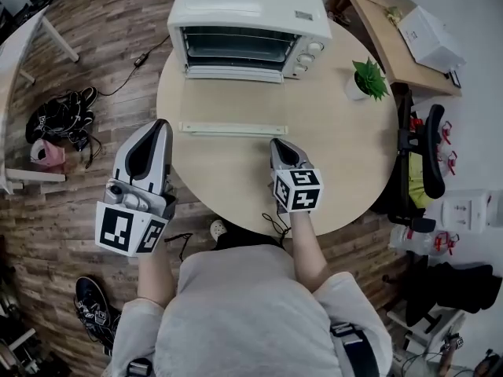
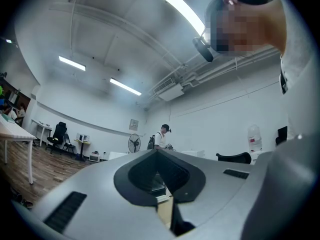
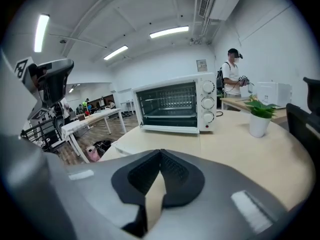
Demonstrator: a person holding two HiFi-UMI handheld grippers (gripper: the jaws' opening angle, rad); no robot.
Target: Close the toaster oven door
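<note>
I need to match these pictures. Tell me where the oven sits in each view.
Head view: oven at top centre, at the far edge of the table.
Left gripper view: not clearly in it.
Right gripper view: oven at centre, straight ahead.
Shared landmark: plant, right of the oven in head and right gripper views.

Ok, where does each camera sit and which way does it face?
Head view: on the person's head, steeply down onto table, toaster oven; left tongs, right tongs, forearms show.
Left gripper view: on left tongs, level across room; shut tips, sleeve.
Right gripper view: on right tongs, toward toaster oven; shut tips.
Shared: toaster oven, head and right.
</note>
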